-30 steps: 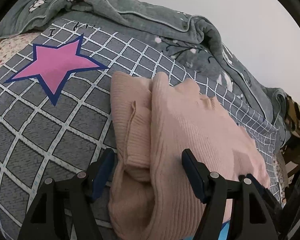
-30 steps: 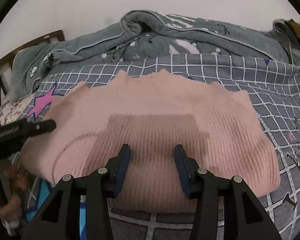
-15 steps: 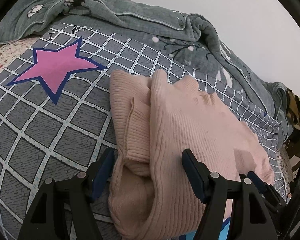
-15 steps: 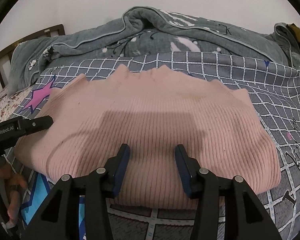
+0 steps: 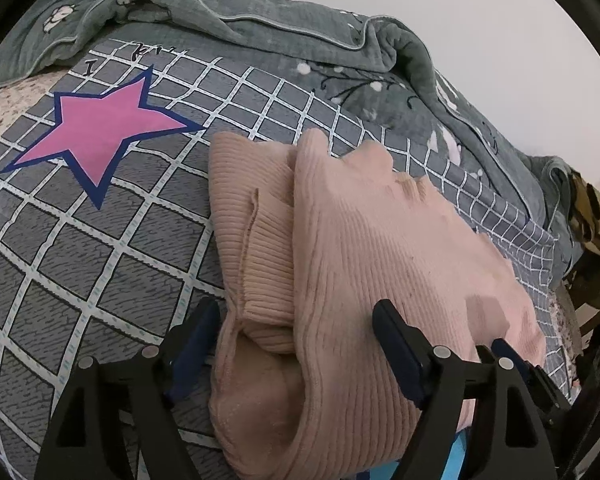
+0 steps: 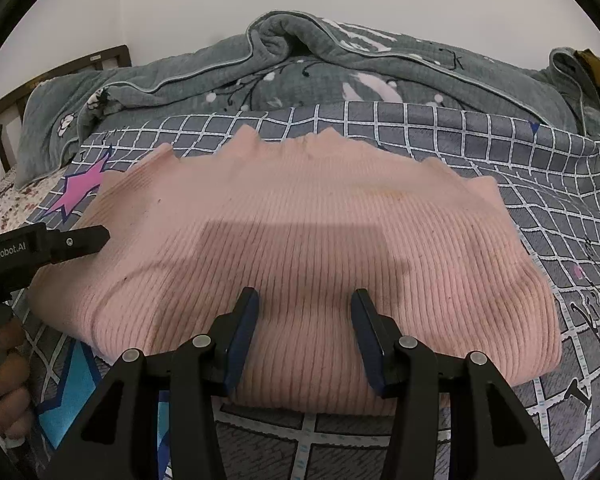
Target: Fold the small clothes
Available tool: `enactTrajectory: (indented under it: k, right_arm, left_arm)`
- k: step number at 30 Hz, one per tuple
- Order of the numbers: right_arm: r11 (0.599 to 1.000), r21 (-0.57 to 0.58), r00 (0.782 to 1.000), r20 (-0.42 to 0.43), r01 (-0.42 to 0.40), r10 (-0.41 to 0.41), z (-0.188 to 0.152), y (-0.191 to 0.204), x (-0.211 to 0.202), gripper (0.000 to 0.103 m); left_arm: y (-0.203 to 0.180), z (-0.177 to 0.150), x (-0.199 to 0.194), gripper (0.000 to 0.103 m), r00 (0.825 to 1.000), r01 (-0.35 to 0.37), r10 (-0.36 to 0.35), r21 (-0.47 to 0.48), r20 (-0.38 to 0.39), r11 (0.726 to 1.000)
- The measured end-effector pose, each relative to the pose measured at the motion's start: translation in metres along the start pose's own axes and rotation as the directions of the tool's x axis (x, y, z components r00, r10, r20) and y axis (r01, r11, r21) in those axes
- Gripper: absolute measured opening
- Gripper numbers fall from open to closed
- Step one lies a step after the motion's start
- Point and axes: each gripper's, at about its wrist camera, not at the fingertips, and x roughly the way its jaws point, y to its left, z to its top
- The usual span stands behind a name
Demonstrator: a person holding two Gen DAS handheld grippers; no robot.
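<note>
The left gripper tilts downward, its jaws opening. The right gripper tilts downward, jaws part-open. A hand shows at 8 o'clock.

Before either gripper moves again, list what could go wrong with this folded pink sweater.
1. The left gripper is opening around the pink ribbed sweater; its loose cuff sits between the fingers and could snag and drag the fold open.
2. The right gripper straddles the thick folded edge with jaws apart; closing there may grab only the top layer.
3. The checked bed sheet is soft, so pressing could bunch the fold.
</note>
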Motion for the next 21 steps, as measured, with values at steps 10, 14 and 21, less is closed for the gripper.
enactTrajectory:
  k: [10, 14, 21]
  right_arm:
    - [0.999, -0.040, 0.999, 0.005, 0.032, -0.032, -0.003, 0.007, -0.002, 0.048]
    - [0.994, -0.094, 0.998, 0.007, 0.056, -0.056, -0.008, 0.013, -0.006, 0.047]
    - [0.980, -0.197, 0.999, -0.006, -0.034, 0.034, -0.018, 0.004, -0.025, 0.047]
  left_arm:
    - [0.001, -0.002, -0.001, 0.068, 1.000, 0.016, -0.016, 0.022, 0.020, 1.000]
    - [0.010, 0.005, 0.002, 0.048, 0.998, 0.059, -0.059, -0.059, 0.005, 0.997]
    - [0.007, 0.005, 0.001, 0.027, 1.000, 0.024, -0.023, -0.070, 0.015, 0.997]
